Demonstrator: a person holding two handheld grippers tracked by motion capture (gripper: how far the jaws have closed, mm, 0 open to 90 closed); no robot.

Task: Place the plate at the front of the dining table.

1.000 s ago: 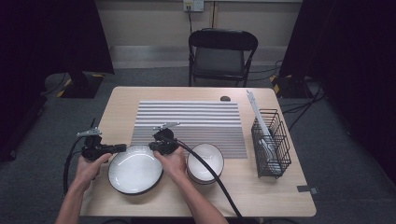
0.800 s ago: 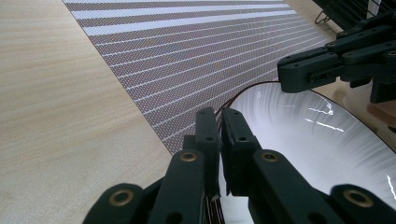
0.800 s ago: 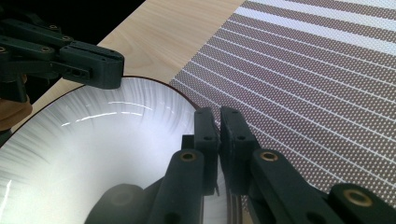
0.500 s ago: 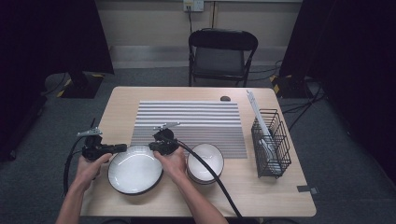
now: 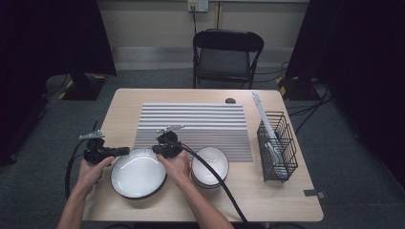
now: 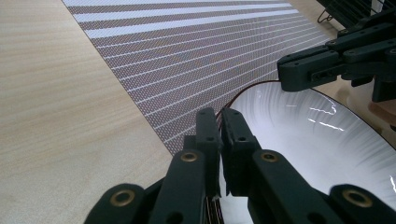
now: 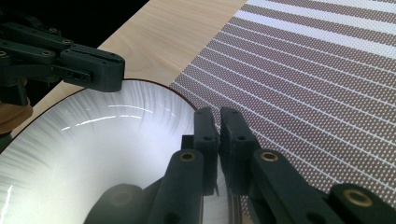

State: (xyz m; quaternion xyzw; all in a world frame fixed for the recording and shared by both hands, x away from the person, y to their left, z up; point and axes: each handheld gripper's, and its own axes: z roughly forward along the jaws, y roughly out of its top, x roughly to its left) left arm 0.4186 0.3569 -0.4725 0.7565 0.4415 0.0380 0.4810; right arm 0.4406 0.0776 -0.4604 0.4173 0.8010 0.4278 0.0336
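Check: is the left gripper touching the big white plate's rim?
Touching. In the left gripper view, the left gripper has its jaws shut on the plate rim.

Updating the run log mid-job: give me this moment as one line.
left gripper: shut on plate rim | right gripper: shut on plate rim | plate: on table, beside stacked bowls

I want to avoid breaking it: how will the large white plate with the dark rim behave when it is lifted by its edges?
The large white plate with the dark rim looks like glazed ceramic, so probably stiff, rather heavy and fragile. Its glossy surface shows reflections, so it may slip. The left tongs and right tongs are each shut on the thin rim, on opposite sides; this likely limits tilting.
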